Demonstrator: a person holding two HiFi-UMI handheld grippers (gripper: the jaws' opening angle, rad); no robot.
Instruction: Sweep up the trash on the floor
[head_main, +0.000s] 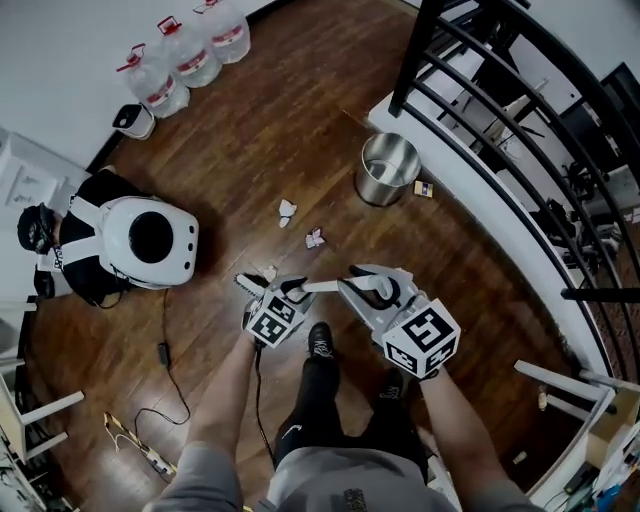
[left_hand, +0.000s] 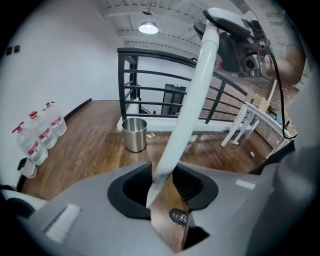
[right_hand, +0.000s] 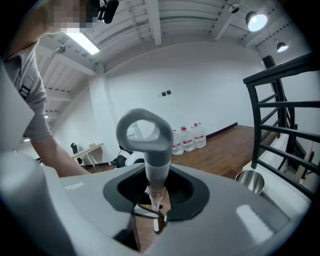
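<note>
I am standing on the brown wood floor (head_main: 300, 120) with a broom in both grippers. My left gripper (head_main: 290, 293) is closed on the white broom pole (head_main: 320, 287), low down on it. In the left gripper view the pole runs up between the jaws and away to the other gripper at the top right. One of my black shoes (head_main: 320, 340) shows through the gap below the pole.

My right gripper (head_main: 365, 292) is closed on the grey loop end (right_hand: 156, 162) of the same pole. In the right gripper view the loop stands straight up out of the jaws. So both grippers are only part way closed, each one holding the broom.

The trash (head_main: 315, 238) is on the floor just in front of me: small white bits of crumpled paper. One bit (head_main: 287, 210) lies a little farther off, toward the bin. Another bit (head_main: 265, 272) lies close to my left gripper. None of it is in the bin.

The shiny metal bin (head_main: 385, 168) stands farther ahead, near the black railing (head_main: 480, 90). Three big water bottles (head_main: 190, 50) stand by the white wall at the far left. A round white machine (head_main: 150, 240) sits on the floor to my left, and a thin black cable (head_main: 170, 370) lies near it.
</note>
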